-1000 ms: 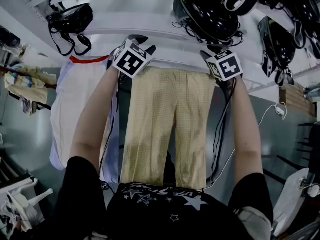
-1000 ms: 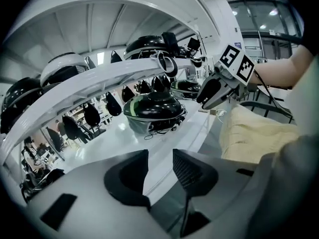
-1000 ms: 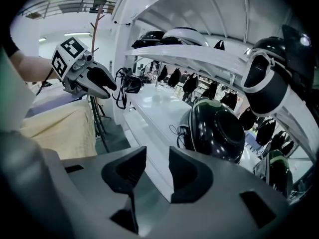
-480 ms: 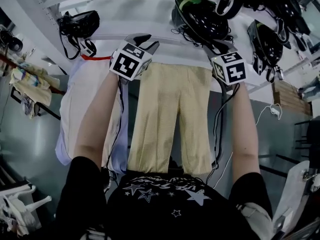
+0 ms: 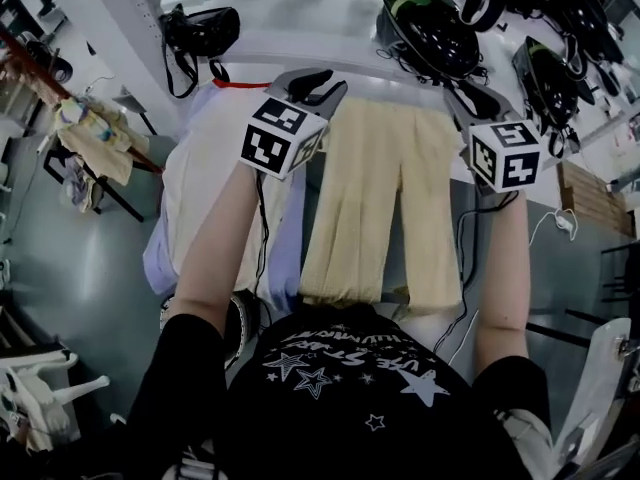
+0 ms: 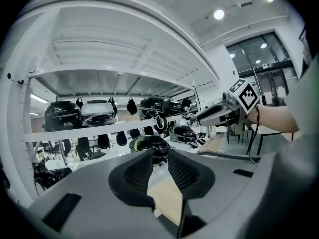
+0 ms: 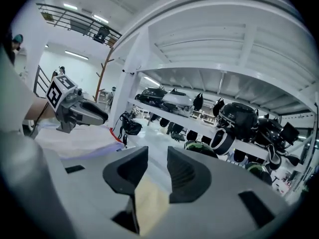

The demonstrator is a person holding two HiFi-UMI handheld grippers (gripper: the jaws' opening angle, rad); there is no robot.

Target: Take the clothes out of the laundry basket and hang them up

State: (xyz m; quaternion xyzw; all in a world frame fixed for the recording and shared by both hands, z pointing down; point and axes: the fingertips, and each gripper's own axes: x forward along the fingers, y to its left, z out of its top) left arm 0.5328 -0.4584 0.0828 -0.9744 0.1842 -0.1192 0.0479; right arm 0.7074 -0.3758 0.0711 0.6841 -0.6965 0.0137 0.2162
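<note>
Head view has you holding both arms out, with the yellow trousers (image 5: 370,198) hanging straight down between them, waist at the top and legs side by side. Your left gripper (image 5: 318,83) is at the waist's left corner and your right gripper (image 5: 475,108) at its right corner, so the trousers are off the floor and spread flat in front of your chest.

Left gripper view shows your jaws close together with a narrow gap at the tips. Yellow cloth is caught low between the pads, so the jaws are pinching the trousers. They have just been closing. Right gripper view shows much the same: the jaws stand a little wider, a fold of the same cloth is nipped in the lower part of the gap, and these jaws have also just been closing.

Just beside the trousers on your left hangs a pale shirt (image 5: 200,188) on a red hanger (image 5: 238,83) (only a strip of red shows at its collar). Beyond both garments stands a white rack (image 5: 300,23), with black helmets (image 5: 430,33) ahead and to your right and a black headset (image 5: 200,33) to the left.
</note>
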